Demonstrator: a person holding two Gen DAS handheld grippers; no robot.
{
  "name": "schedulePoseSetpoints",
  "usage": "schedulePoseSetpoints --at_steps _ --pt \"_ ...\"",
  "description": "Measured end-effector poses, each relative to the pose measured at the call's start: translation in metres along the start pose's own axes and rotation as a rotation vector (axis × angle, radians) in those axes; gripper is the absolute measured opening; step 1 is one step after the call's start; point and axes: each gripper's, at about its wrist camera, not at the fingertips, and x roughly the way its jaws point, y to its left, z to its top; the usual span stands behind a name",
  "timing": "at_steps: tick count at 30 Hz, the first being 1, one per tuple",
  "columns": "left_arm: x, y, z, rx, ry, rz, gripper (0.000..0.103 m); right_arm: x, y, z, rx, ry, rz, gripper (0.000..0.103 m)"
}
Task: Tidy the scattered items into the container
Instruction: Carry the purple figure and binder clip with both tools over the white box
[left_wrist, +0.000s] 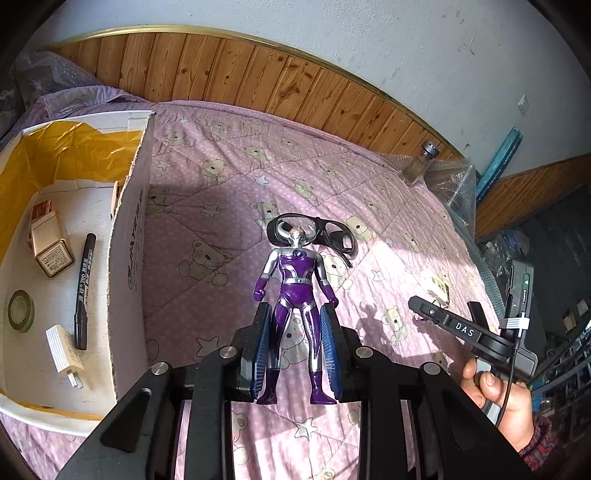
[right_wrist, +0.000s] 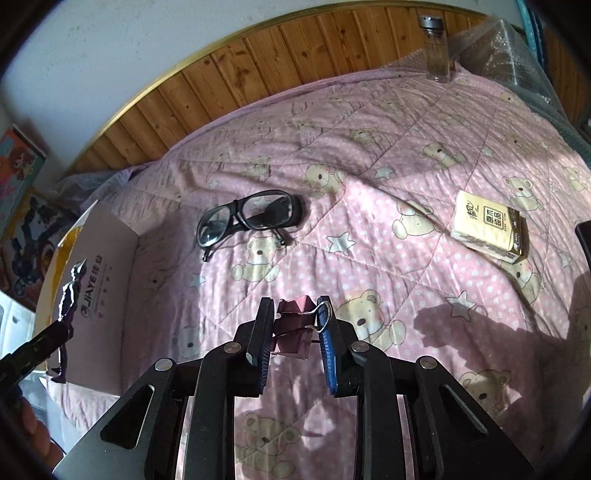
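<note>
— Closest to us, what did our left gripper (left_wrist: 295, 345) have?

— We had the purple and silver toy figure (left_wrist: 294, 295) pinched by its legs between the blue pads (left_wrist: 330, 354), held upright above the pink bear quilt (left_wrist: 221, 206).

— And our right gripper (right_wrist: 295, 334)?

— We had it pressed in on a pink binder clip (right_wrist: 295, 326), its wire handle against the right pad.

— Where was the container?

— We saw the white cardboard box (left_wrist: 127, 236) just left of the figure, resting on the quilt. Inside lay a black marker (left_wrist: 83, 291), a tape roll (left_wrist: 21, 311), a white charger (left_wrist: 65, 355) and a small tan carton (left_wrist: 51, 249).

— What remained on the quilt?

— We saw black glasses (right_wrist: 251, 218) ahead of the clip, a tissue pack (right_wrist: 487, 230) well to the right, and a glass bottle (right_wrist: 437, 50) standing near the wooden panelling (right_wrist: 258, 66).
</note>
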Motion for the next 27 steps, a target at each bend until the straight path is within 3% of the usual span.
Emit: schedulePoseSetpoints --at_steps 15,27 --pt "-0.055 0.022 -0.007 -0.062 -0.088 -0.041 0.028 -0.042 0.104 -0.020 -0.199 0.000 0.163 0.024" --pt "-0.097 0.064 -0.014 -0.140 -0.150 -0.055 0.028 -0.066 0.191 -0.028 -0.392 -0.013 0.255 0.024"
